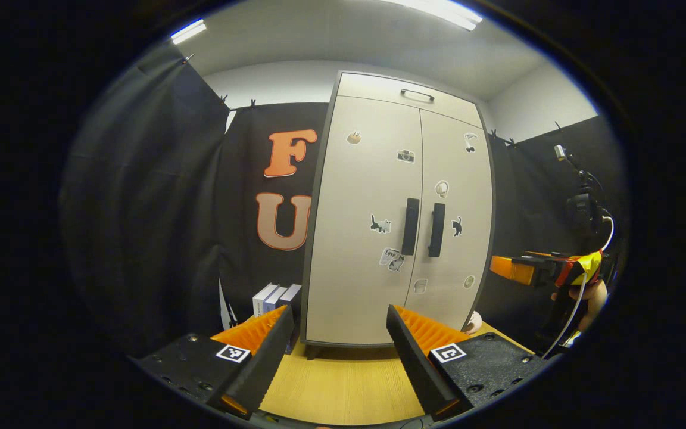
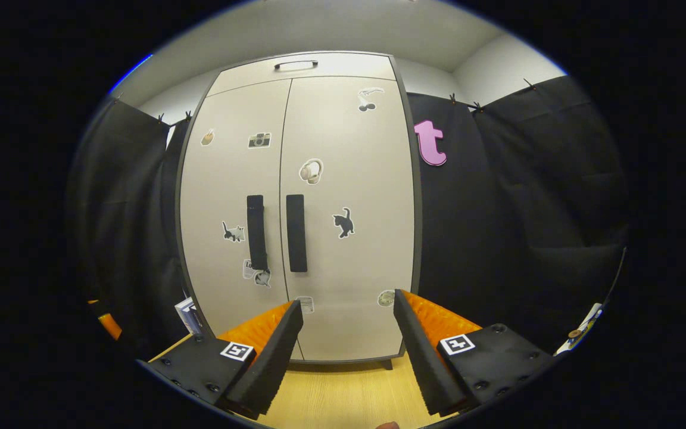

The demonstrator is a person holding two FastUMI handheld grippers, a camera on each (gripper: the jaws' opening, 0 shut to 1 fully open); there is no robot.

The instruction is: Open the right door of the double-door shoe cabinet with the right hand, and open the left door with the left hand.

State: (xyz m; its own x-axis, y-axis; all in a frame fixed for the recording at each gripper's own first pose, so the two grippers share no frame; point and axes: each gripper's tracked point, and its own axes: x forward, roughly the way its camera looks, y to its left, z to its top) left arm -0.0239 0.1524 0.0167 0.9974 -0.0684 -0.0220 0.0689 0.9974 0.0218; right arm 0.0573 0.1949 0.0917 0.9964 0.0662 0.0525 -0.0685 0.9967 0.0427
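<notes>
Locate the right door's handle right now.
In the right gripper view, the right door handle stands vertical at mid-height on the closed right door, just right of the centre seam, beside the left door handle, a cat sticker to its right.

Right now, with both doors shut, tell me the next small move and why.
Probably bring the right gripper forward and up toward the right door's handle. Its fingers are open and hold nothing, the handle sits above them and a little to their left, and both the right door and left door look closed. The task names the right door first; the left gripper can wait.
</notes>
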